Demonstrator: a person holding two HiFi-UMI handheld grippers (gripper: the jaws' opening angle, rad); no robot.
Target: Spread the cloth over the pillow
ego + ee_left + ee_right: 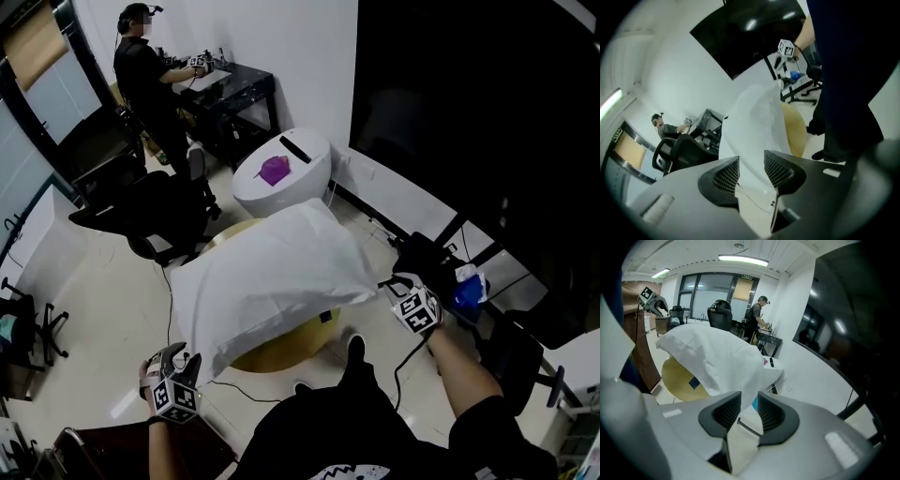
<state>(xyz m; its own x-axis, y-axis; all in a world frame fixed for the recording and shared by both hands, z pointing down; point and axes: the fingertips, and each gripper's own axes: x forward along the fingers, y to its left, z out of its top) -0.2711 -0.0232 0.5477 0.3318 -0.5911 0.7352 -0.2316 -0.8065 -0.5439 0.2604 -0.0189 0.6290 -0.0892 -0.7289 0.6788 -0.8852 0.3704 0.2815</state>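
- left gripper [751, 164]: clamped on a corner of the pillow [272, 272]. White fabric with a seam fills the gap, and the jaws stand fairly wide around it.
- right gripper [750, 401]: pinching the opposite corner, with fabric bunched between its pads.
- pillow: white and puffy, up in the air. It spans from one gripper to the other, above the yellow table [281, 354].
- yellow table: round, mostly hidden under the pillow in the head view. The right gripper view shows a blue patch [693, 382] on its top.
- cloth [274, 170]: purple, bunched up on the white table [305, 192] beyond the pillow. It isn't touching the pillow, and neither gripper is on it.
- black bar [296, 149] lies on the same white top, just beside the cloth.
- background: a second person [141, 75] stands at a black desk [239, 89] at the far left. A black chair [141, 211] sits between that desk and the yellow table.
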